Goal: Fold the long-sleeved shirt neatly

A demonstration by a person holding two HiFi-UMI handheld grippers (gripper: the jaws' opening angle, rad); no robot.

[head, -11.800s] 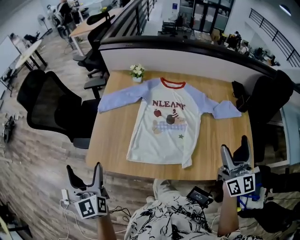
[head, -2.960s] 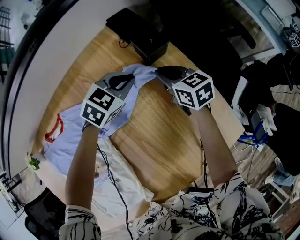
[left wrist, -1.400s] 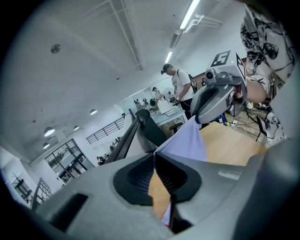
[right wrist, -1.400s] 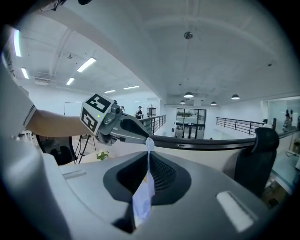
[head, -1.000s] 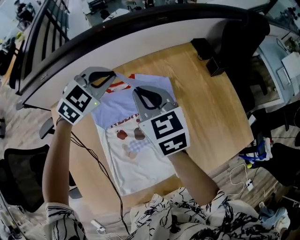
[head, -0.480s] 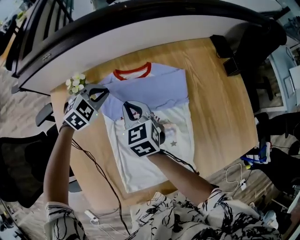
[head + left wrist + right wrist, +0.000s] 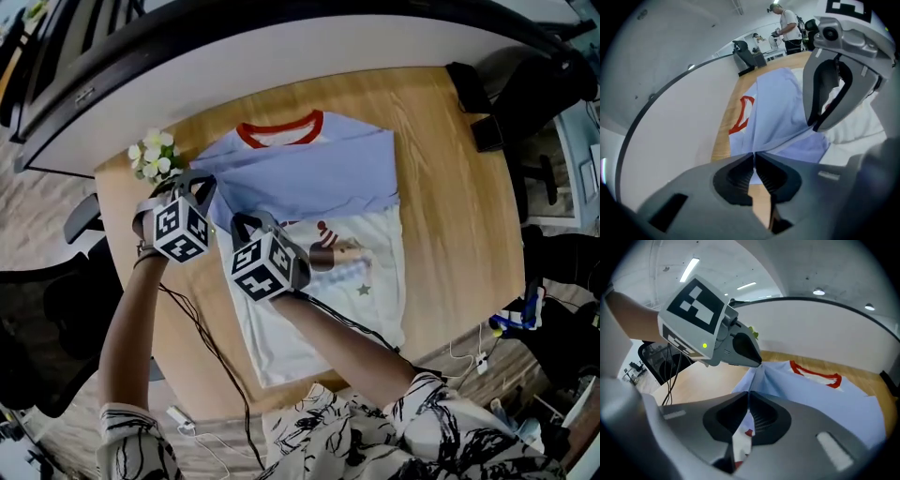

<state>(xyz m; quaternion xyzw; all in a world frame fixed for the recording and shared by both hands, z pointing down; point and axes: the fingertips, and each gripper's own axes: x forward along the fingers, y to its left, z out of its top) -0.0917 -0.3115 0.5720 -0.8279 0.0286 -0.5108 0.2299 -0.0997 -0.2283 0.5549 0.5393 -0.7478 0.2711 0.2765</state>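
Observation:
The long-sleeved shirt (image 7: 323, 300) lies flat on the wooden table (image 7: 450, 216), white body, red collar (image 7: 278, 131) at the far side. A light blue sleeve (image 7: 309, 173) is laid across its chest. My left gripper (image 7: 195, 180) is shut on the sleeve's cloth at the shirt's left shoulder edge, low over the table. Just beside it, my right gripper (image 7: 247, 223) is also shut on the same blue cloth. In the left gripper view the jaws (image 7: 753, 153) pinch a blue fold, with the right gripper (image 7: 834, 84) close ahead. The right gripper view shows its jaws (image 7: 749, 392) closed on blue fabric.
A small pot of white flowers (image 7: 150, 155) stands at the table's far left corner, close to the left gripper. Black items (image 7: 473, 103) sit at the far right edge. A curved partition (image 7: 281, 37) runs behind the table. A black chair (image 7: 37, 309) stands at the left.
Both grippers have come down and to the left with the blue sleeve, from above the chest to the shirt's left edge. The sleeve now lies across the chest.

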